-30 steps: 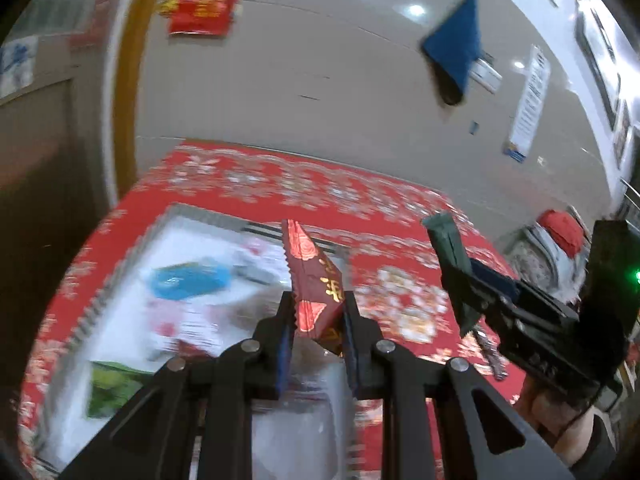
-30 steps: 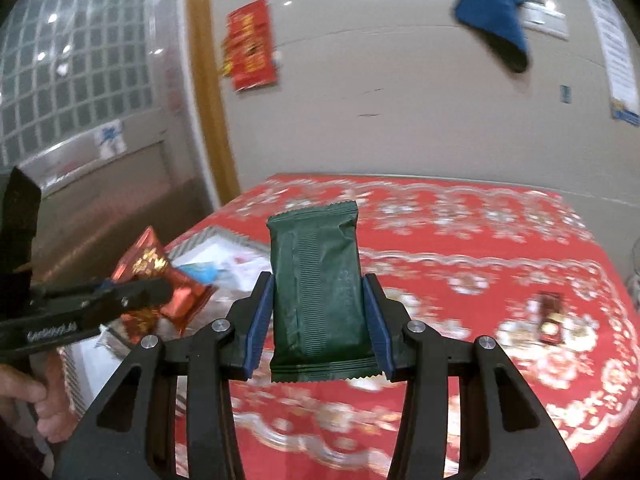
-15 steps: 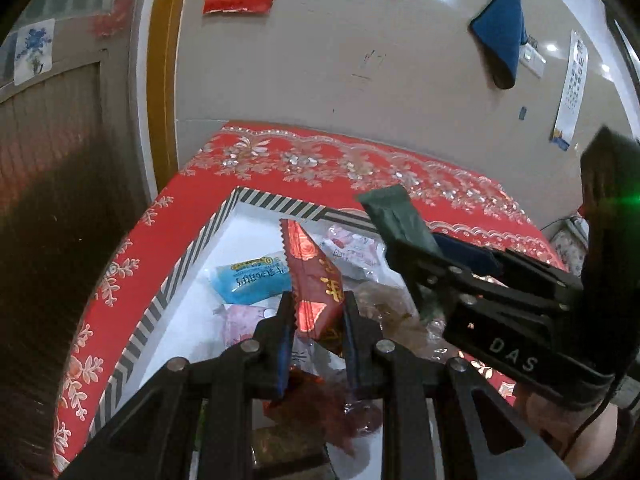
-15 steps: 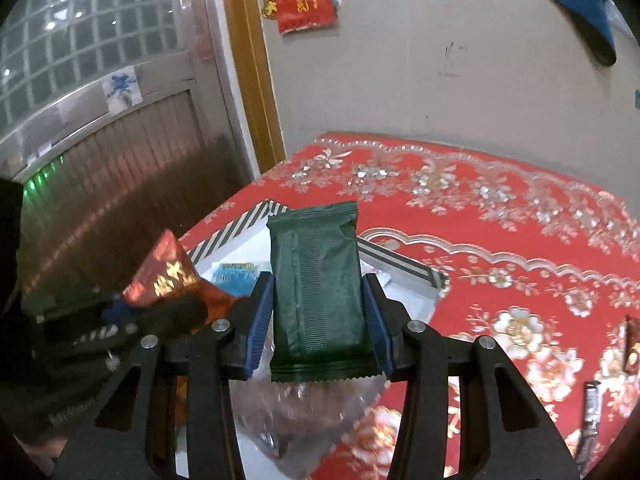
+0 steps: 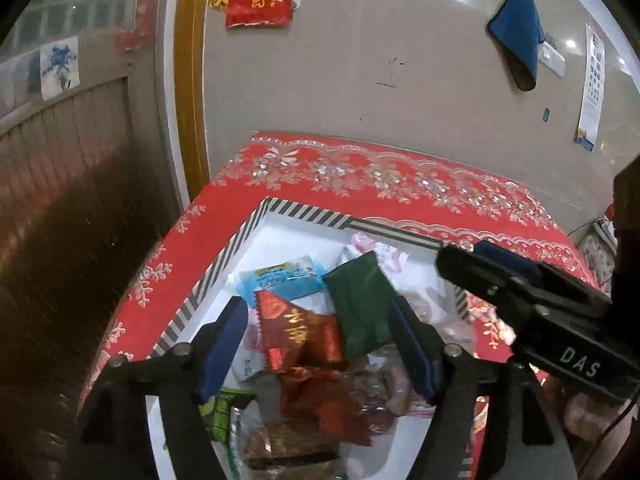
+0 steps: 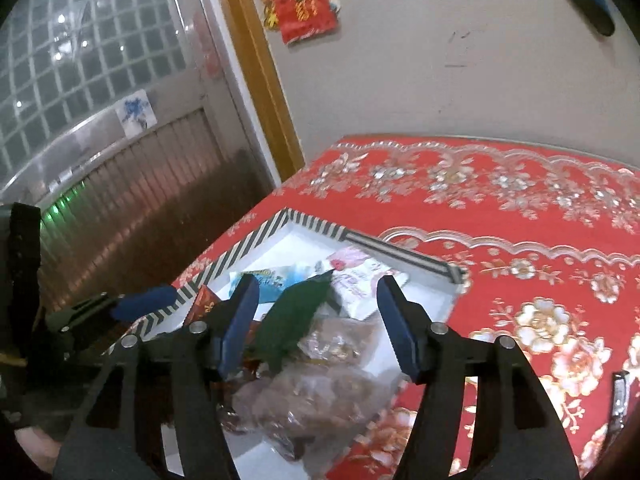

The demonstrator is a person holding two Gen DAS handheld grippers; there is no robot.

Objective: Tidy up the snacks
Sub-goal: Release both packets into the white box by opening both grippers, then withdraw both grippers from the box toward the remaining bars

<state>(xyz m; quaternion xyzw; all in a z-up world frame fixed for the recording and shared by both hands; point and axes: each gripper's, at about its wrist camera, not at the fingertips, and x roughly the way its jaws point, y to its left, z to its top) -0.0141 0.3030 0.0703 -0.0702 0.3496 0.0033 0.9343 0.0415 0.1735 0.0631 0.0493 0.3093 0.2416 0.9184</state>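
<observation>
A white box with a black-and-white striped rim (image 5: 308, 213) (image 6: 320, 223) sits on the red floral tablecloth and holds several snack packets. My left gripper (image 5: 320, 344) is open above it. A red packet with gold writing (image 5: 294, 330) and a dark green packet (image 5: 362, 304) lie loose on the pile between its fingers. My right gripper (image 6: 316, 322) is open too, with the green packet (image 6: 296, 316) below it in the box. The right gripper also shows at the right of the left wrist view (image 5: 520, 292). The left gripper shows at the left of the right wrist view (image 6: 132, 304).
A blue packet (image 5: 280, 278), a pink-and-white packet (image 6: 356, 272) and clear bags of brown snacks (image 6: 320, 392) fill the box. A small dark wrapped item (image 6: 618, 396) lies on the cloth at right. A wall and a door frame stand behind the table.
Both grippers have opened over the box. The red packet left my left gripper and the green packet left my right gripper; both now lie on the snack pile.
</observation>
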